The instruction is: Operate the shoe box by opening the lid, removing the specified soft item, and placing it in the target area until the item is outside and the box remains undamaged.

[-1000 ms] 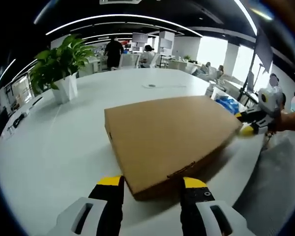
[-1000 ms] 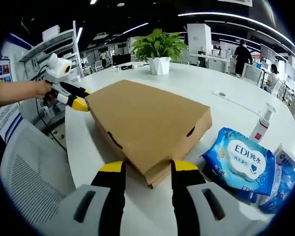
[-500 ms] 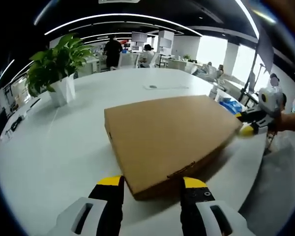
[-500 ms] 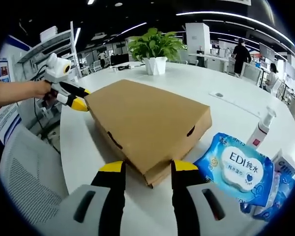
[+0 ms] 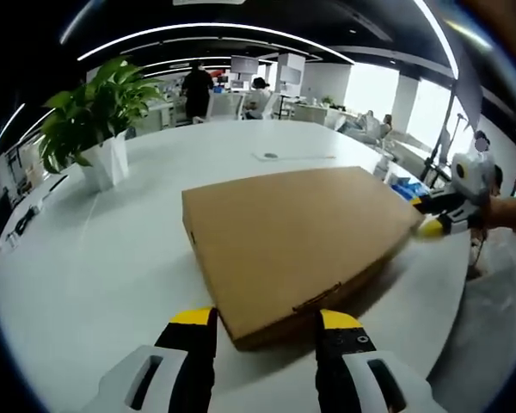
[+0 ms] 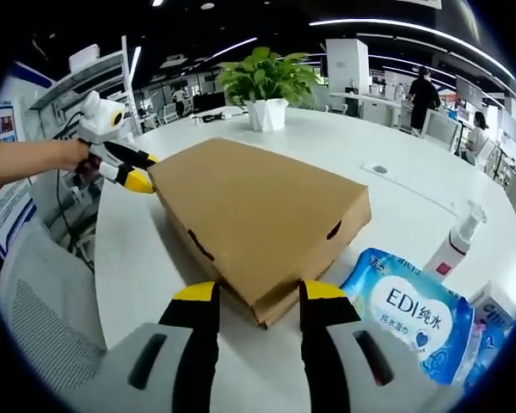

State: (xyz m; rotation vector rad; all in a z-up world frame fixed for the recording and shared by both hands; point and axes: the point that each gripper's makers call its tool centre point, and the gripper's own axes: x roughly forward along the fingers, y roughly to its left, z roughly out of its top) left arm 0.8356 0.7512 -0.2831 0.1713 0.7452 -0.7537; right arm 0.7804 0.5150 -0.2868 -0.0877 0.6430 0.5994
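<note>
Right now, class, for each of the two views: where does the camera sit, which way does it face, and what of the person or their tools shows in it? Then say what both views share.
Left gripper view: rides on the left tool, facing a corner of the cardboard shoe box; the right tool shows at the far corner.
Right gripper view: rides on the right tool, facing the opposite corner, wet wipes pack beside it; the left tool and a forearm show.
Shared: closed box, white table, potted plant.

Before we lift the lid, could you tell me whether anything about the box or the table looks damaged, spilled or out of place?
Nothing stands out. The shoe box lies flat and closed on the white table, with no visible tears or dents. Each pair of tongs, left and right, straddles a corner, jaws apart. The wipes pack and spray bottle sit undisturbed beside it.
</note>
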